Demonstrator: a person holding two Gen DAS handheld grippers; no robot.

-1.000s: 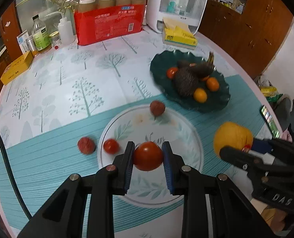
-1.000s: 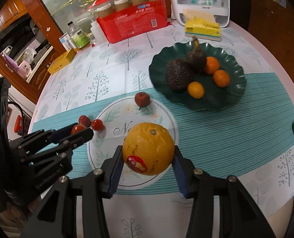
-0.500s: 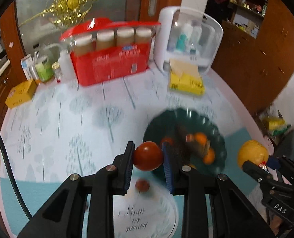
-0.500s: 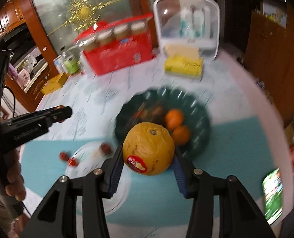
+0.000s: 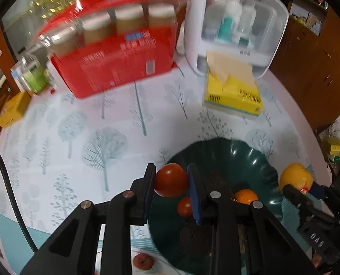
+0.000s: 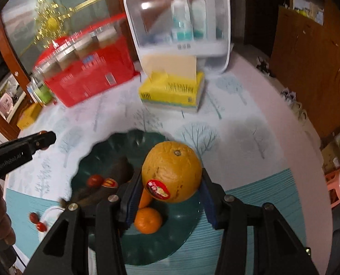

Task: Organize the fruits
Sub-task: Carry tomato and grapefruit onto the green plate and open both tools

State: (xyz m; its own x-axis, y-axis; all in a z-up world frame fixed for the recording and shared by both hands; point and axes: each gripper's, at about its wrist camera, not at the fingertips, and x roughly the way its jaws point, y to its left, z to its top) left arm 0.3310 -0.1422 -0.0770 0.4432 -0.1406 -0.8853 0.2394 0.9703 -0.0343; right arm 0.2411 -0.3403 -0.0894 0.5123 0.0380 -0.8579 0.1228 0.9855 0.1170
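Left claw clamping tomato, right claw gripping big orange, both over green plate for dropping in.

- Dark green plate was crowded up front with small oranges and dark fruit; its far half lay bare.
- Tissue box and red package blocked the back of the table.
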